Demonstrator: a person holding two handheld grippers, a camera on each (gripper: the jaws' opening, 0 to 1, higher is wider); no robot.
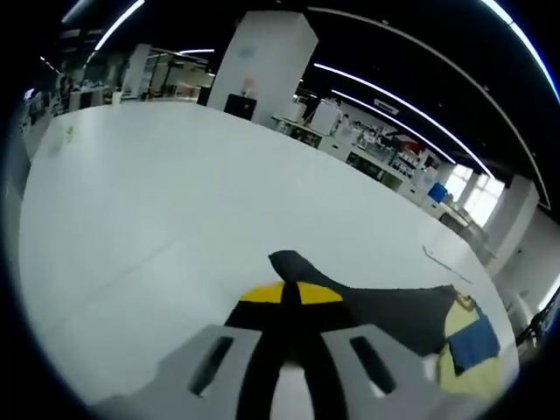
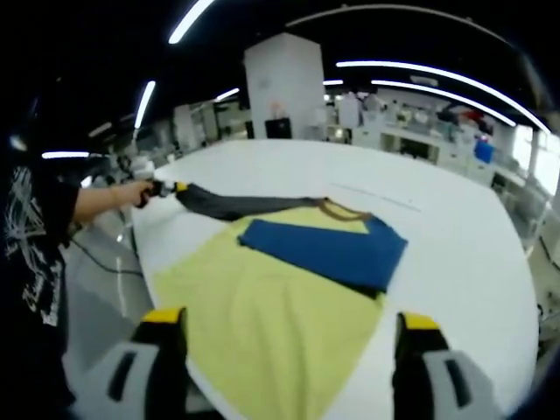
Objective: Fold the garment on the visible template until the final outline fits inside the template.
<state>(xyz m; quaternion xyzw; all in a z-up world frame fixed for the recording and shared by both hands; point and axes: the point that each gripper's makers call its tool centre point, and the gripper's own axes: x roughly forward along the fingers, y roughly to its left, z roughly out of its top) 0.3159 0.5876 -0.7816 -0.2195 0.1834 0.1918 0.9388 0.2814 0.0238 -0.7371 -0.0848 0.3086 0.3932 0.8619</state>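
Our left gripper (image 1: 291,302) pinched the dark sleeve (image 2: 236,206) of the garment (image 2: 280,306) on the white table (image 2: 464,254). Our right gripper (image 2: 289,328) stood spread near the yellow hem.

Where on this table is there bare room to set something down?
Bare white table lies right of the blue panel and beyond the dark sleeve. The near-left edge is crowded: the yellow garment covers it, and the left gripper pinches the sleeve.
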